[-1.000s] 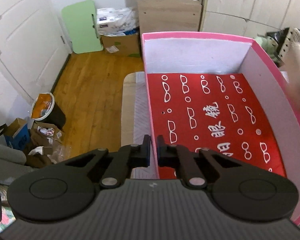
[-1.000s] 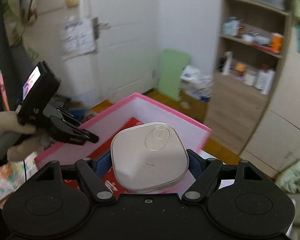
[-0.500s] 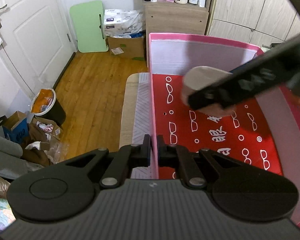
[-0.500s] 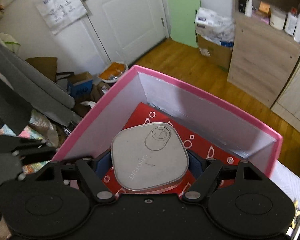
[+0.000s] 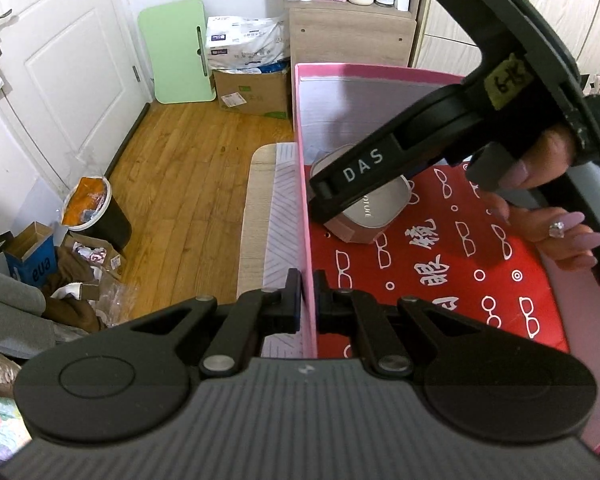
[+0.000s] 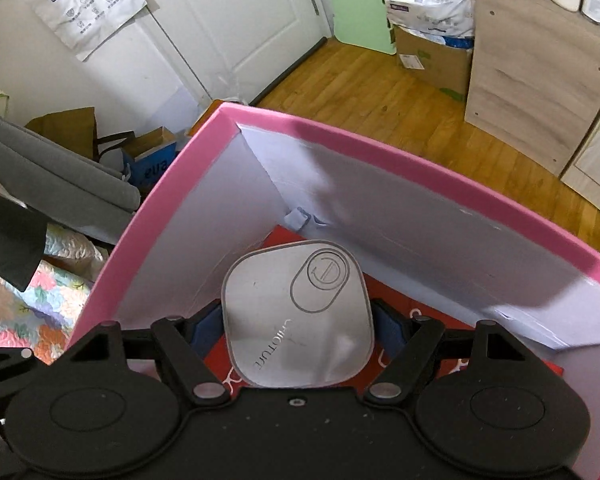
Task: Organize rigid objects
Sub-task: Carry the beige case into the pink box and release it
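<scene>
At the left, the left gripper (image 5: 307,296) is clamping its two fingers together on the near-left wall of the pink box (image 5: 305,216), pinching the thin board between the pads and steadying it over the wooden floor (image 5: 188,184). Moving right, the grey case (image 6: 298,314), a flat rounded-square item with an oval button on its lid, is sitting between the wide-spread fingers of the right gripper (image 6: 298,330), the blue pads pressing its two opposite side edges. It is hanging low inside the box, near the far-left corner and just above the red lining (image 5: 452,264) printed with white spectacles; whether it is touching the lining cannot be told. The case is looking stiff and probably light, with a smooth, faintly glossy lid that is likely slippery, so its flat side walls are the surest place to take hold. At the far right, the person's hand (image 5: 548,196) is wrapping the right tool's handle above the box.
</scene>
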The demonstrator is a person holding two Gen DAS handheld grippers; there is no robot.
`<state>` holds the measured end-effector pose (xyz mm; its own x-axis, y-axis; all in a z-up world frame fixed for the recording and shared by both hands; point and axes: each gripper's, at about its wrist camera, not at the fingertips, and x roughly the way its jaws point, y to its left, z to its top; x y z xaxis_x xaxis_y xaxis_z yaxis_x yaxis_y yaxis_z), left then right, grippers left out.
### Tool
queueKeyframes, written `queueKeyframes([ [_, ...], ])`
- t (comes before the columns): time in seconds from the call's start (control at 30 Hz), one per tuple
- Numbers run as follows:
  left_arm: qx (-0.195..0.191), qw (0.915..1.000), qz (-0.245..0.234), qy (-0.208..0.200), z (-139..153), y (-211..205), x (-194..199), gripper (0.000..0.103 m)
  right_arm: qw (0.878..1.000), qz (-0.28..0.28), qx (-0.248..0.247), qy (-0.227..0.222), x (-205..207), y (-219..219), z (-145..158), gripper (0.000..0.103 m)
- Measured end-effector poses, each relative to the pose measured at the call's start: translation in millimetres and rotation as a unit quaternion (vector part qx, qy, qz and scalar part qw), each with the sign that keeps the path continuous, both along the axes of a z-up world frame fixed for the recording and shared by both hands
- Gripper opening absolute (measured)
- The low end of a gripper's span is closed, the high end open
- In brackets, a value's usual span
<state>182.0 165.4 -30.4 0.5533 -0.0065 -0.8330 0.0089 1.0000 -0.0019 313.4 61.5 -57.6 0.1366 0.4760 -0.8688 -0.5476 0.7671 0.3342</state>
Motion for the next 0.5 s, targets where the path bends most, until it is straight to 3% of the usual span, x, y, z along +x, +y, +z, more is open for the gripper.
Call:
queueKeyframes([
  [0.23,-0.002,1.0000,0.003,0.004,0.0,0.6,0.5,0.005,0.999,-0.008,0.035,0.008,2.6,-11.6,15.1,0.085],
  [0.5,0.000,1.0000,0.004,0.004,0.4,0.5,0.1,0.005,0.992,-0.023,0.101,-0.075,-44.1,-83.8,84.9,0.086],
])
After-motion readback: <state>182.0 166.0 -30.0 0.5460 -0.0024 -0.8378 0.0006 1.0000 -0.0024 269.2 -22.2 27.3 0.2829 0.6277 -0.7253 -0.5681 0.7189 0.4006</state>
